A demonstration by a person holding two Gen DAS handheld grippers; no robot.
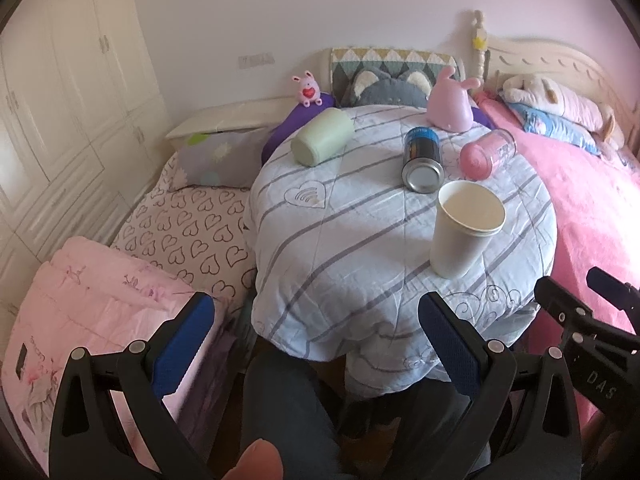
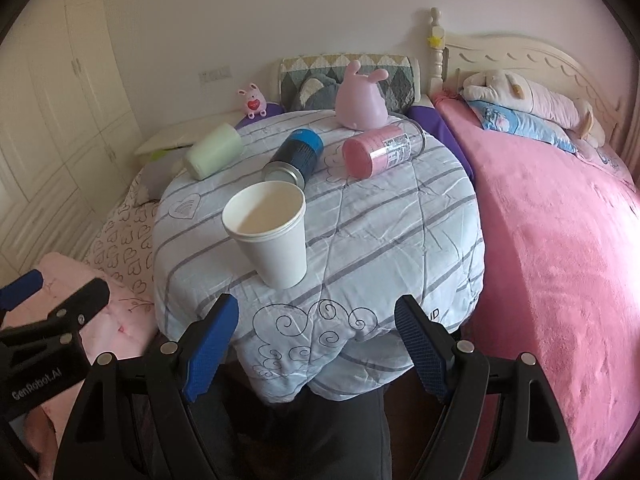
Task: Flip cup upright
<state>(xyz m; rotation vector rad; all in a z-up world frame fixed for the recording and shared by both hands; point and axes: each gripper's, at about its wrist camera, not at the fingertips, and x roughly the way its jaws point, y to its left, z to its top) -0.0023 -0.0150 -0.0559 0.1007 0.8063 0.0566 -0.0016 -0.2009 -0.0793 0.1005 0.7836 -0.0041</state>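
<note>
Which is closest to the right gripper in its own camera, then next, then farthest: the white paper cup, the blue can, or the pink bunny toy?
From the right gripper:
1. White paper cup, upright, just ahead near the table's front.
2. Blue can, lying on its side behind the cup.
3. Pink bunny toy, at the table's far edge.

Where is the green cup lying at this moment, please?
The green cup lies on its side at the far left of the round quilt-covered table, left of the blue can and just in front of the small pink plush.

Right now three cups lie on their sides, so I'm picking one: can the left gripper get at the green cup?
Probably yes: the left gripper is open, and bare quilt lies before the green cup.
</note>
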